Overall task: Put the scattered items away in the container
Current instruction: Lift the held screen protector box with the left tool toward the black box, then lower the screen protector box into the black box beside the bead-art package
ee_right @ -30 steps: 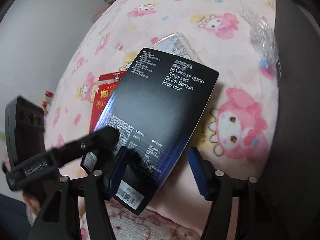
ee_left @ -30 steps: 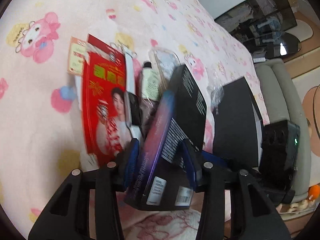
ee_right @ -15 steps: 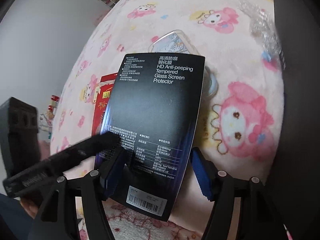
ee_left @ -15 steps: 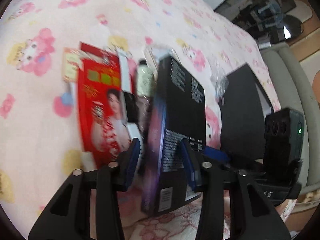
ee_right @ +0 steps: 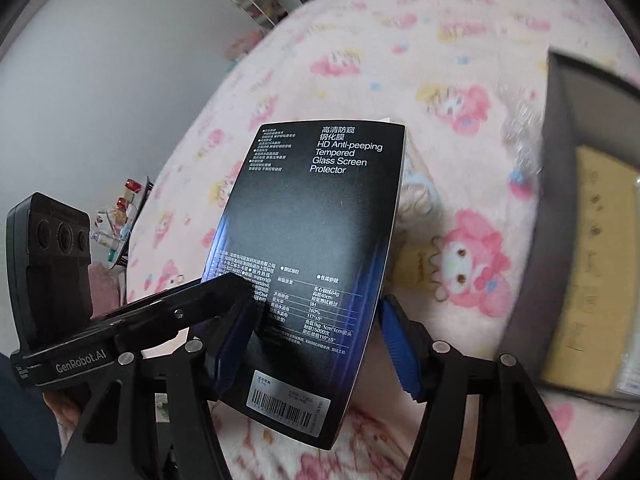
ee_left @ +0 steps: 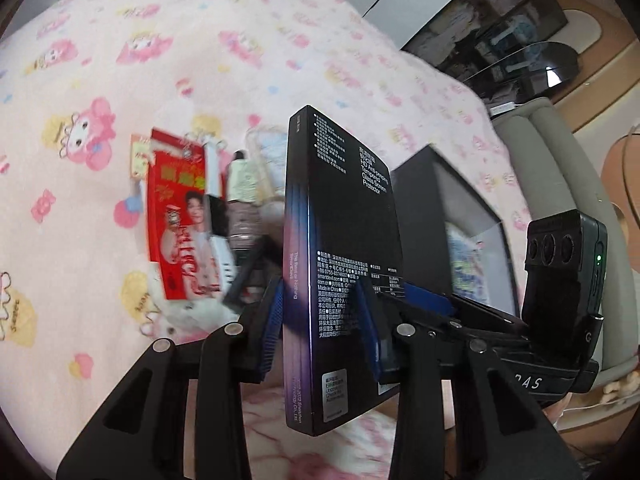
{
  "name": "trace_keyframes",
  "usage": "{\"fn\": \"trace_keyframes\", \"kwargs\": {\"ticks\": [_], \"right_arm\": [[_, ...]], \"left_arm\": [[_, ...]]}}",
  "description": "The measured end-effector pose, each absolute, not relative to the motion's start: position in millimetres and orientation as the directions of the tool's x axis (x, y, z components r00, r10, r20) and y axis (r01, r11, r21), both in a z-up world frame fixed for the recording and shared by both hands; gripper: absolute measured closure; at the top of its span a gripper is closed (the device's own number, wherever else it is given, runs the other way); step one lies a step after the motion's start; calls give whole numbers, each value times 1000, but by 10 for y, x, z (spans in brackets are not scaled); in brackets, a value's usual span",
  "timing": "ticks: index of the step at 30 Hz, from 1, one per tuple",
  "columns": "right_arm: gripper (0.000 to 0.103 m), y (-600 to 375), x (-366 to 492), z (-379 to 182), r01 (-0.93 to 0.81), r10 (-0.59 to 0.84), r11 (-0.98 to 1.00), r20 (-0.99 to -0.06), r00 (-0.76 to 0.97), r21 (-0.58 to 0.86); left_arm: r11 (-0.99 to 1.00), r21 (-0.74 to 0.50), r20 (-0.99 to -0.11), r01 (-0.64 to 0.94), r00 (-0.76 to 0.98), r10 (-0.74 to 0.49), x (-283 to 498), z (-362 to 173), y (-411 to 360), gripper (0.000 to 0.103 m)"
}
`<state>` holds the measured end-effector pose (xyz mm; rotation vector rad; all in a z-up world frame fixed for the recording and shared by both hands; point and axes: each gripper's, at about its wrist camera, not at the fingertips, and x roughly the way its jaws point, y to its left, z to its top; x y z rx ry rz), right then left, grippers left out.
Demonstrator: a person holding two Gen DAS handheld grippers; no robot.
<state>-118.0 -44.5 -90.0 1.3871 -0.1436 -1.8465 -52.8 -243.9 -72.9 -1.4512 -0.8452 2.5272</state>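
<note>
My left gripper (ee_left: 320, 312) is shut on a black screen protector box (ee_left: 340, 248) and holds it upright above the pink blanket. The box also shows in the right wrist view (ee_right: 316, 248), standing between my right gripper's (ee_right: 316, 344) blue pads, which stand wide and do not clamp it. The dark open container (ee_left: 460, 216) lies to the right; in the right wrist view its wall (ee_right: 556, 216) shows at the right with a yellow item (ee_right: 592, 264) inside. A red packet (ee_left: 180, 216), a small tube (ee_left: 240, 180) and a clear phone case (ee_left: 268, 148) lie on the blanket to the left.
The pink cartoon-print blanket (ee_left: 120, 60) covers the bed. Crumpled clear plastic (ee_right: 520, 136) lies beside the container. A grey sofa (ee_left: 560, 168) and shelves stand beyond the bed's right edge. The other gripper's camera body (ee_left: 564, 256) is close at the right.
The left gripper has lifted the box and turned it upright, moving it toward the container. The right gripper has risen with it, so the container's inside now shows.
</note>
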Motion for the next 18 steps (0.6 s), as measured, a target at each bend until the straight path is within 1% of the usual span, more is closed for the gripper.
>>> {"fn": "trace_keyframes", "kwargs": {"ticks": [3, 9, 13, 18], "right_arm": [[43, -247, -1137, -695, 546, -659, -664, -745, -106, 510], [43, 349, -1194, -381, 539, -663, -684, -727, -180, 491], [43, 777, -1322, -258, 511, -647, -713, -731, -215, 480], [43, 1172, -1535, -213, 507, -617, -737, -752, -232, 448]], "left_arm": [[-838, -526, -740, 147, -565, 366, -497, -525, -2257, 68], [-845, -531, -708, 56, -577, 407, -702, -222, -1694, 68], [-851, -525, -705, 11, -565, 428, -904, -122, -1260, 68], [-845, -534, -707, -22, -537, 460, -1098, -118, -841, 68]]}}
